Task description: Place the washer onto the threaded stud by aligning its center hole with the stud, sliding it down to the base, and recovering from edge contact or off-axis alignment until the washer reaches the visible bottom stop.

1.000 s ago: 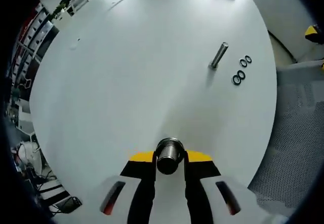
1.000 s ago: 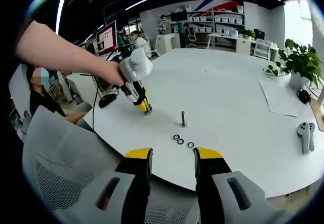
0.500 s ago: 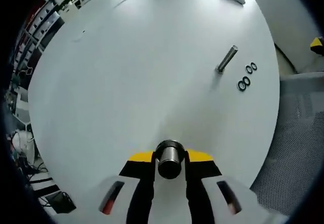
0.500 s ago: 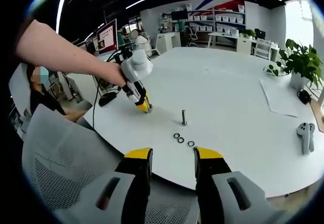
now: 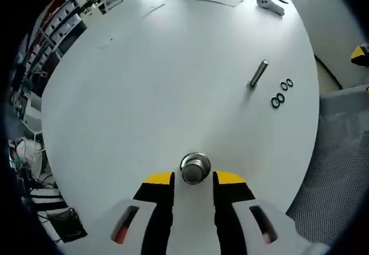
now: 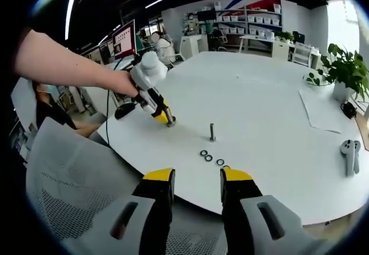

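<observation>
A threaded stud (image 5: 258, 74) stands upright on the white round table (image 5: 150, 76), with three dark washers (image 5: 278, 100) lying just beside it. My left gripper (image 5: 194, 179) is far from the stud, low over the table. A short shiny metal cylinder (image 5: 195, 168) stands at its yellow fingertips (image 5: 159, 179), with a thin gap on each side. From the right gripper view, the stud (image 6: 213, 131) and washers (image 6: 210, 157) lie ahead near the table's edge. My right gripper (image 6: 196, 177) hovers open and empty before that edge. A hand holds the left gripper (image 6: 167, 119) left of the stud.
A white handheld controller (image 6: 350, 151) and a paper sheet (image 6: 317, 108) lie on the table's right side, a potted plant (image 6: 340, 70) behind them. A grey mesh chair (image 6: 69, 191) stands at the near edge. Desks and shelves fill the room beyond.
The left jaws have parted a little, and the metal cylinder they pinched now stands just ahead of the tips. The right gripper view has barely shifted.
</observation>
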Demonstrator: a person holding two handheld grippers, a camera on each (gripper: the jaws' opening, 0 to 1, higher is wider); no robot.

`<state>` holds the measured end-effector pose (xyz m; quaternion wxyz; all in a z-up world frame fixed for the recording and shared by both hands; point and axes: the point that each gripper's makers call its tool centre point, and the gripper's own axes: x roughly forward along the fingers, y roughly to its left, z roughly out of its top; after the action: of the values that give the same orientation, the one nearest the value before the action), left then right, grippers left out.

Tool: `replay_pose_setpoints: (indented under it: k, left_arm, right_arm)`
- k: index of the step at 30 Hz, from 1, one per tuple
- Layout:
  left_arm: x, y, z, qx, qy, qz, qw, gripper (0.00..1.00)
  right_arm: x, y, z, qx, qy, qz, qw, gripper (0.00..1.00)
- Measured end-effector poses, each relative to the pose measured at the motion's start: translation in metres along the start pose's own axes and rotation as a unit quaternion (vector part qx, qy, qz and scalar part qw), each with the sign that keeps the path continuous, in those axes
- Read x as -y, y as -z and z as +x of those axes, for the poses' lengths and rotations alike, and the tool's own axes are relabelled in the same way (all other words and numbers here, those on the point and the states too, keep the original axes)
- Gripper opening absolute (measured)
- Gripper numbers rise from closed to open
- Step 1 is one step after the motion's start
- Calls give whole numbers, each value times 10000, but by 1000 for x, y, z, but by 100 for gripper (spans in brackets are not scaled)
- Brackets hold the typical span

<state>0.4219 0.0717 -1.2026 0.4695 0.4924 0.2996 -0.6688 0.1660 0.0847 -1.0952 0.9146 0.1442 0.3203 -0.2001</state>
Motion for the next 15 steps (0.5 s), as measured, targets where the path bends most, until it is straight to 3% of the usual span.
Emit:
replay_pose_setpoints:
  k: [6,10,15]
  left_arm:
    - [1,-8,-25,467,-184,-385,9980,26]
    - [9,1,-43,619,-293,-433,9967,27]
    - [21,3,-70,1015,-342,-777,9912,27]
  right_arm:
    - [-2,-2,0,69,-34,-34,10000,34]
    - [-4,-3,0,81,-91,-38,9999,34]
    - [-7,-4,0,100,-161,-52,9998,34]
